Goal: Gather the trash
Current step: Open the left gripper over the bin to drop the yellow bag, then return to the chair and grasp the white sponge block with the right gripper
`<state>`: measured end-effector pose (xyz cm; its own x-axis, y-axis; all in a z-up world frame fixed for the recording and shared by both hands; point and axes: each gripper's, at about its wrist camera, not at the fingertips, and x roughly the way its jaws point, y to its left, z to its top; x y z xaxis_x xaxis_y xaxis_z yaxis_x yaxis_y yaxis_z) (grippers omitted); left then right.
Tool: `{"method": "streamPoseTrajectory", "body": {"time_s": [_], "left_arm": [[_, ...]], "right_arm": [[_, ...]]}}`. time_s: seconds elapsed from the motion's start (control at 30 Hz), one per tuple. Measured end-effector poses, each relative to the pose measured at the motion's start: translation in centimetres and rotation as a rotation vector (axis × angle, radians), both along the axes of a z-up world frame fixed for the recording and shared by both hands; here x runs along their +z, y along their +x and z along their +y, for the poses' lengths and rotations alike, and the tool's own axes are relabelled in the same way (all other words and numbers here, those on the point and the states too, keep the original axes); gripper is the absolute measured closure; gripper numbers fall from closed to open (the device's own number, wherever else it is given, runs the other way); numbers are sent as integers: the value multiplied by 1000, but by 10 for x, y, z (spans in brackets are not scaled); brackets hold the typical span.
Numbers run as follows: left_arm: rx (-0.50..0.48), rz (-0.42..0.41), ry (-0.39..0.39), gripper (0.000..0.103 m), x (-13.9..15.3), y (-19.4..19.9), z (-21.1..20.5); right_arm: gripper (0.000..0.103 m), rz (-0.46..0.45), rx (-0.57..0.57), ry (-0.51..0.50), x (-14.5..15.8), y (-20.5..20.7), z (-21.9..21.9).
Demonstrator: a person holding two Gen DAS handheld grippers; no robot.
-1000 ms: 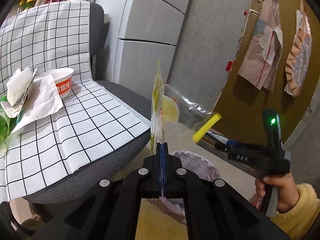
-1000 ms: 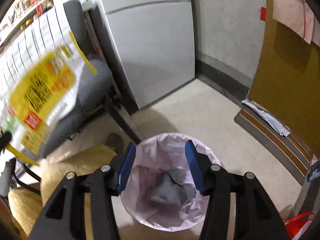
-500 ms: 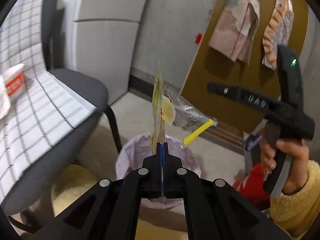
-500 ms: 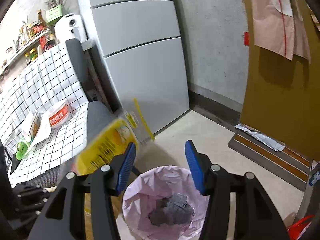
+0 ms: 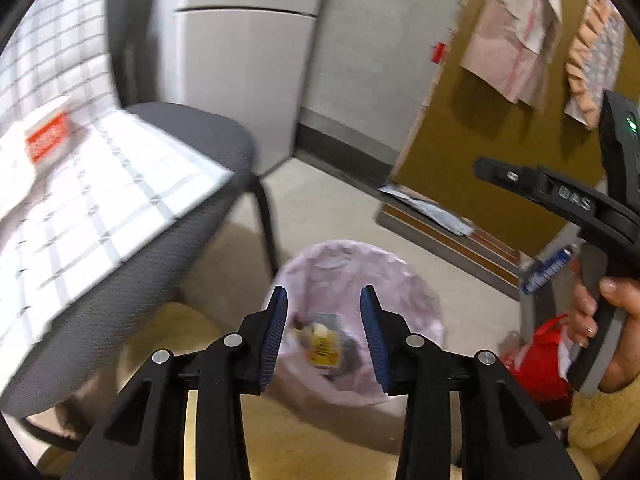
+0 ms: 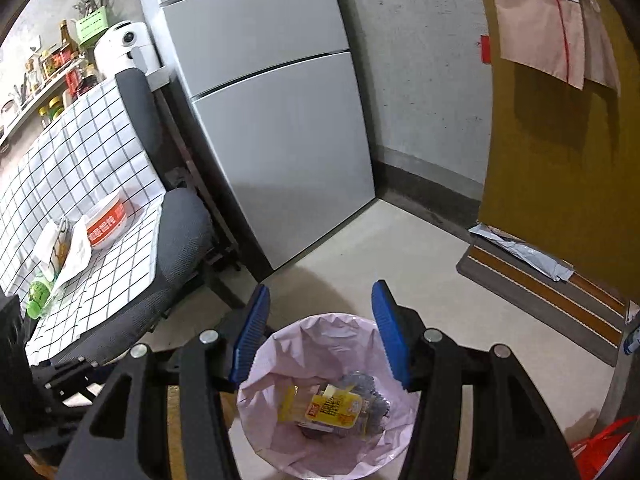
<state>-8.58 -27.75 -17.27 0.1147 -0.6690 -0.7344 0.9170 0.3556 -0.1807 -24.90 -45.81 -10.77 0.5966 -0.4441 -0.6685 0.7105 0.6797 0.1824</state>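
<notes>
Each matte black plastic claw (image 5: 323, 318) has ribbed blue pads (image 6: 251, 334), silver screws, and a fuzzy yellow sleeve (image 5: 604, 432), apparently fleece, covers the wrist.

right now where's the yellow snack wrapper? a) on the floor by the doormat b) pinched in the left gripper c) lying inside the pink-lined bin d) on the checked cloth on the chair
c, the yellow wrapper lies at the bottom of the pink-lined bin, and the left gripper, its jaws opening, has nothing between them.
</notes>
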Motion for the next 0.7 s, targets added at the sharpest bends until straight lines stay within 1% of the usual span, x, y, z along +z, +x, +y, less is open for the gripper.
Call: {"method": "streamPoseTrajectory", "body": {"time_s": [0.17,0.23,0.33,0.4,0.5,0.57,0.6,0.63,0.67,0.7], "left_arm": [[103,-53,10,63,11,18,28],[146,-71,7,63,16,24,42],[225,-84,4,63,24,37,69],[278,-96,4,63,31,43,86],[374,-109,12,62,40,57,116],[446,-106,15,59,46,71,141],[486,-111,19,54,49,78,154],[517,-117,22,51,50,82,164],[574,-126,27,50,54,91,181],[608,-132,27,50,55,96,194]], "right_arm": [[50,-1,54,12,3,15,15],[50,-13,101,13,6,25,25],[50,-47,205,29,10,45,42],[50,-51,285,41,14,63,57],[50,-38,383,12,23,94,85],[50,-50,449,18,29,115,101],[50,-58,486,24,33,127,111],[50,-60,513,27,35,136,118],[50,-61,546,27,39,148,128],[50,-60,577,19,43,161,139]]}}
